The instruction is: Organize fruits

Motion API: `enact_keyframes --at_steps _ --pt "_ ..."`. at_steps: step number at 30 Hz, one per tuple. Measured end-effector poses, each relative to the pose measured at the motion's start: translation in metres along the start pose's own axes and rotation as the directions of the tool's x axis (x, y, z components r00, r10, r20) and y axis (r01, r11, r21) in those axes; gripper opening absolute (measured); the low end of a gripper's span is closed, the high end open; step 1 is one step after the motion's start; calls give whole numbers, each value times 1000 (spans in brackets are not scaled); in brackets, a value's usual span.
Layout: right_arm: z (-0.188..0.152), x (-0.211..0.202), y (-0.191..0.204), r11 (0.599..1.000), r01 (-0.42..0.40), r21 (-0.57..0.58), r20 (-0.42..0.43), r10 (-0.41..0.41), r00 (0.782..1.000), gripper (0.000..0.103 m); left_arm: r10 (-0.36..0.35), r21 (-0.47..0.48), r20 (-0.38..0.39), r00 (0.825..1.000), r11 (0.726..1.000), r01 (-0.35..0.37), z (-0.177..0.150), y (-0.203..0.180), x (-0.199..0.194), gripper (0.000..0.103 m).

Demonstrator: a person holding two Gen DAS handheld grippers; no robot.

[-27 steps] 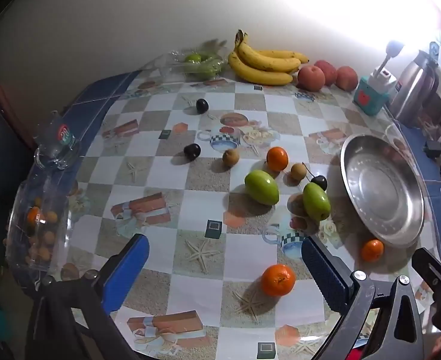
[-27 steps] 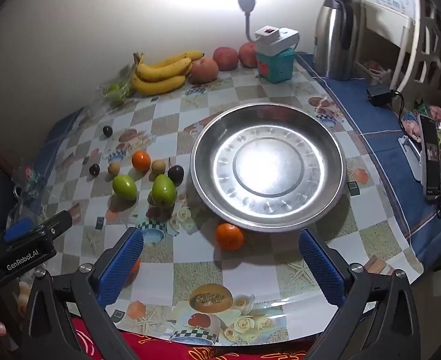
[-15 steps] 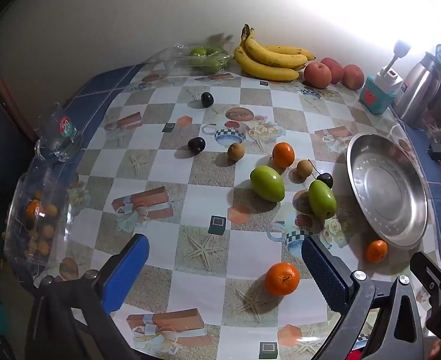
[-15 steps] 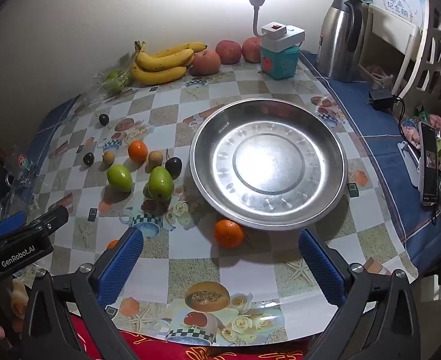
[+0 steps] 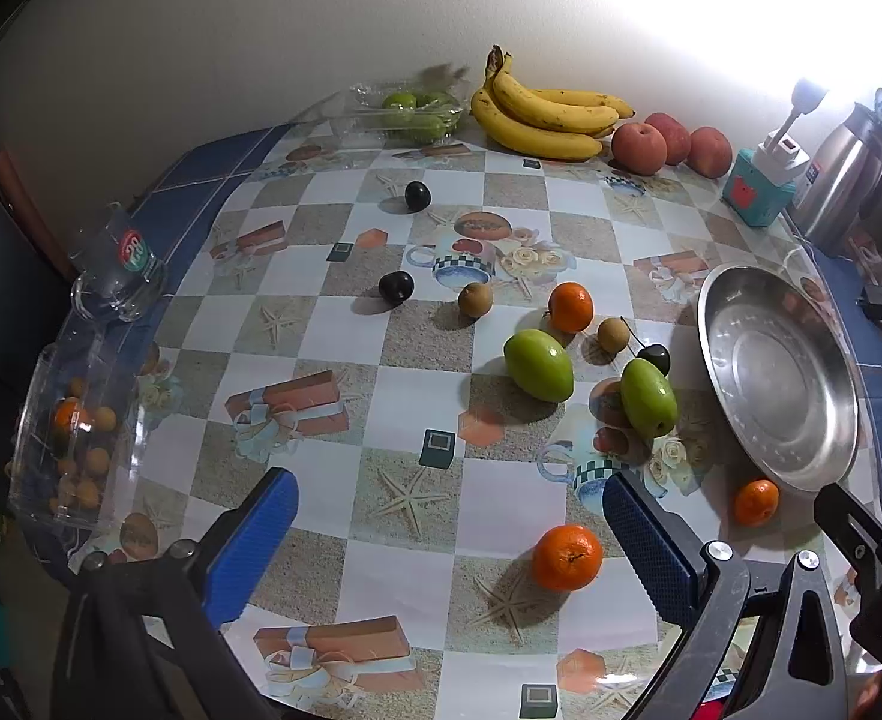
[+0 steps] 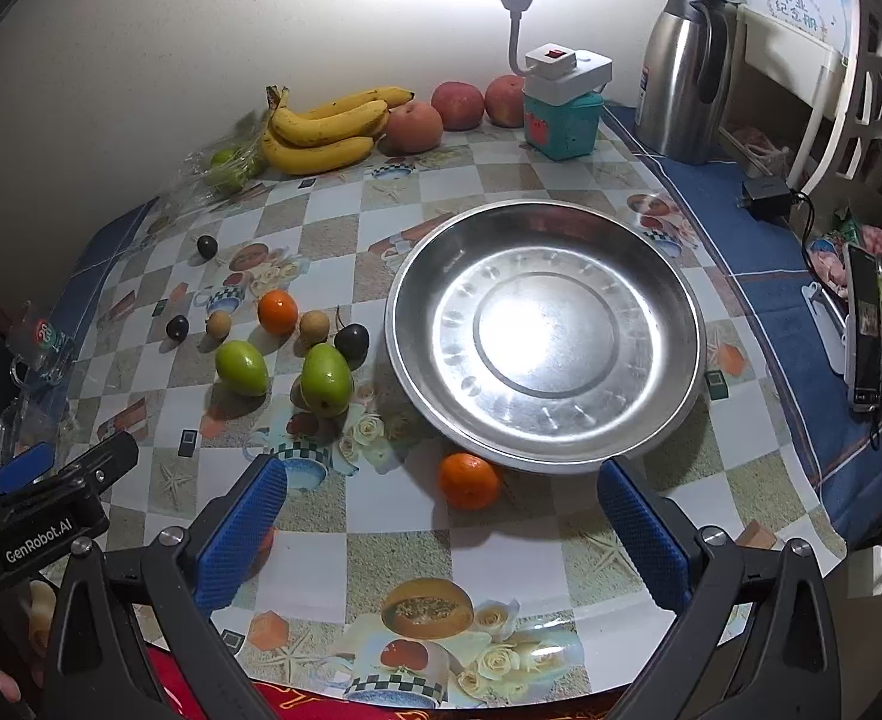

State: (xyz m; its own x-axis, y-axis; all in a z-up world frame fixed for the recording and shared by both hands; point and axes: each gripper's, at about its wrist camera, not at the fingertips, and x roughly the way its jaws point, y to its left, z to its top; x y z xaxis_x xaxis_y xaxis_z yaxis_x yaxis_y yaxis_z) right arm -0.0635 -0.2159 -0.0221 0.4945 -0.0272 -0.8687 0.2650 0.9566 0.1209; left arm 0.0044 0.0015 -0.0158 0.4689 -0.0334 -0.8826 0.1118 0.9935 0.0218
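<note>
Nothing sorted yet: my left gripper and right gripper gape wide, empty, round steel plate bare, loose oranges scattered.

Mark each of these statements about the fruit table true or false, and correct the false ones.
1. The steel plate already holds two oranges. False: nothing lies in it; one small orange lies on the table beside its near rim.
2. Both tools stand open with nothing between their fingers. True: the left tool and the right tool hold nothing.
3. The bananas lie at the back of the table by the wall. True.
4. The two green fruits are stacked on top of the bananas. False: they lie on the tablecloth, left of the plate.
5. A dark fruit with a stem lies close to the plate's left rim. True.
</note>
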Motion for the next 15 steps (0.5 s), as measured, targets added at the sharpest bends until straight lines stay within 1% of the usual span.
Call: enact_keyframes --at_steps 8,15 --pt "1 4 -3 1000 -5 26 -6 5 1000 103 18 19 -13 1000 1000 -18 0 -5 2 103" --pt "2 4 1 1000 2 18 3 -2 1000 103 33 37 -8 999 999 -33 1 -8 2 103"
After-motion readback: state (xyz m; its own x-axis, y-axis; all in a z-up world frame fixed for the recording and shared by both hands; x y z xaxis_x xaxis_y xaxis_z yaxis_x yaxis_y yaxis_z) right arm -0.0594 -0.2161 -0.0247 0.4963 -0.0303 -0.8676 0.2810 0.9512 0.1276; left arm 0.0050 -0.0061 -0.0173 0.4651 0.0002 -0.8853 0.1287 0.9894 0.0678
